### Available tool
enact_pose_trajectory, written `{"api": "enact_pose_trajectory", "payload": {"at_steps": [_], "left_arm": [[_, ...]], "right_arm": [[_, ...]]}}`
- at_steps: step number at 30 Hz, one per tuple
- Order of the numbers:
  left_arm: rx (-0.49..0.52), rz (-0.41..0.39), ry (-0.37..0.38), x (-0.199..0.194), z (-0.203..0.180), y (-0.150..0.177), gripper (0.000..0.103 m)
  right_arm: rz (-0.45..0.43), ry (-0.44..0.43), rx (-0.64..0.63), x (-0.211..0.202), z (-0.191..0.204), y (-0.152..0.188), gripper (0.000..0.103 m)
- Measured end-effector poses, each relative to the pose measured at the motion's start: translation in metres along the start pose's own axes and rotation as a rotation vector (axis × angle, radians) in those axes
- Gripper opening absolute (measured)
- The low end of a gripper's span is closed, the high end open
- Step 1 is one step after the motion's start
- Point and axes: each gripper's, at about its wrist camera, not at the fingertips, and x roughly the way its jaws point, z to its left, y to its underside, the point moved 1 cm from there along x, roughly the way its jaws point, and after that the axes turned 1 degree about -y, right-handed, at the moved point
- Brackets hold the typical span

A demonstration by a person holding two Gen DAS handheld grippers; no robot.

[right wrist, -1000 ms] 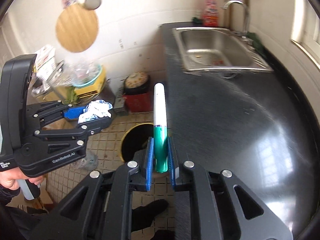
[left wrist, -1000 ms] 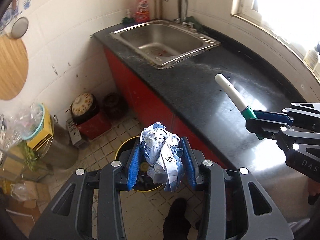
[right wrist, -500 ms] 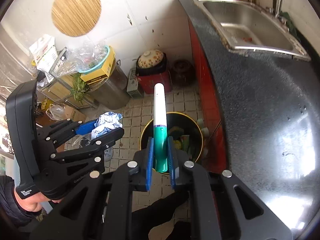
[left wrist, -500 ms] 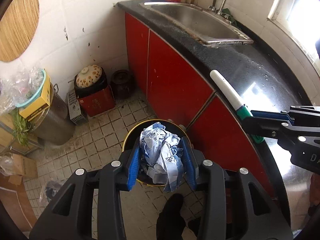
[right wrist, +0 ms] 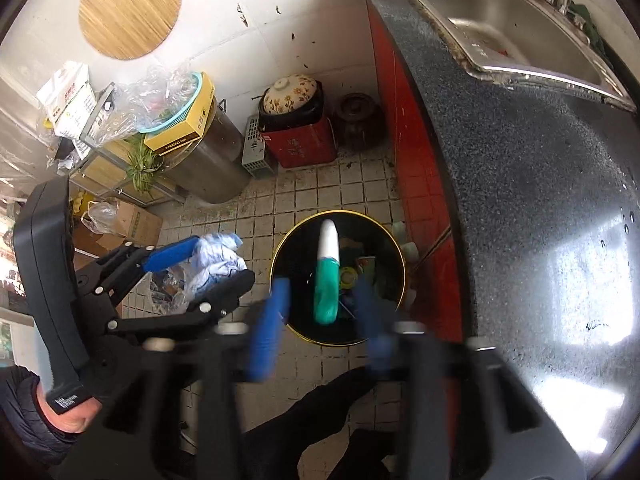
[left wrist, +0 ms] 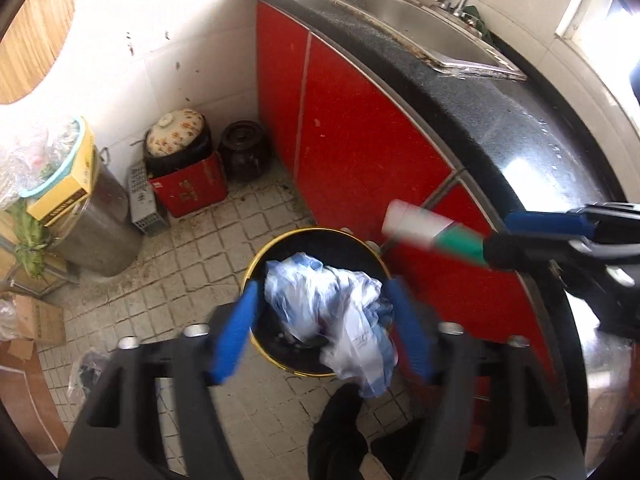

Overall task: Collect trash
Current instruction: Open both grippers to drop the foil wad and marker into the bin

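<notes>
The left gripper (left wrist: 324, 320) hangs over the round yellow-rimmed bin (left wrist: 256, 264) on the tiled floor (left wrist: 192, 280), and its blue fingers (left wrist: 236, 328) are spreading, the pads already clear of the crumpled blue-and-white wrapper (left wrist: 336, 312) that sits loose between them above the bin's mouth. That wrapper looks very light, soft and springy, the kind of thing that may cling to a pad or drift sideways; a pinch across its bulk would suit it best. The right gripper (right wrist: 320, 316) is likewise opening, its fingers (right wrist: 268, 328) blurred and apart from the green-and-white tube (right wrist: 328, 268), which shows free between them, pointing into the bin. The tube seems stiff, smooth and a little slippery, light but heavy enough to drop straight; its green end is the natural place to take hold of it. The bin already holds scraps, so there is room but not depth to spare. Just beside the bin stands the red cabinet (left wrist: 360, 140) under the dark counter (left wrist: 540, 128), whose edge overhangs close to the right hand's side; the steel sink (right wrist: 512, 32) lies well away. A red box (right wrist: 300, 144) with a flowered pot lid on it, a dark jar (right wrist: 358, 120) and a steel drum (right wrist: 216, 160) stand near the wall, apart from the bin. The person's dark trouser leg (left wrist: 340, 432) is near the bin's front rim.
</notes>
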Motion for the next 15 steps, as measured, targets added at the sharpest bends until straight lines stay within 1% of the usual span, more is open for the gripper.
{"api": "enact_pose_trajectory", "payload": {"at_steps": [1,6,9,10,13,15], "left_arm": [[0.001,0.001,-0.008,0.001,-0.001,0.0,0.068],[-0.003,0.013,-0.011,0.0,0.0,0.0,0.069],[0.013,0.004,-0.012,-0.003,-0.005,-0.002,0.073],[0.021,0.005,-0.01,-0.004,-0.009,-0.003,0.073],[0.053,-0.006,0.0,-0.011,-0.023,-0.009,0.075],[0.091,-0.028,0.01,-0.02,-0.039,-0.014,0.08]], "right_arm": [[-0.025,-0.003,0.001,-0.005,-0.001,0.0,0.061],[-0.049,0.001,-0.009,-0.021,-0.01,0.006,0.061],[-0.075,0.007,0.019,-0.037,-0.022,0.013,0.062],[-0.088,0.011,0.029,-0.045,-0.027,0.015,0.062],[-0.146,0.04,0.057,-0.077,-0.043,0.027,0.069],[-0.185,0.069,0.081,-0.101,-0.057,0.038,0.071]]}}
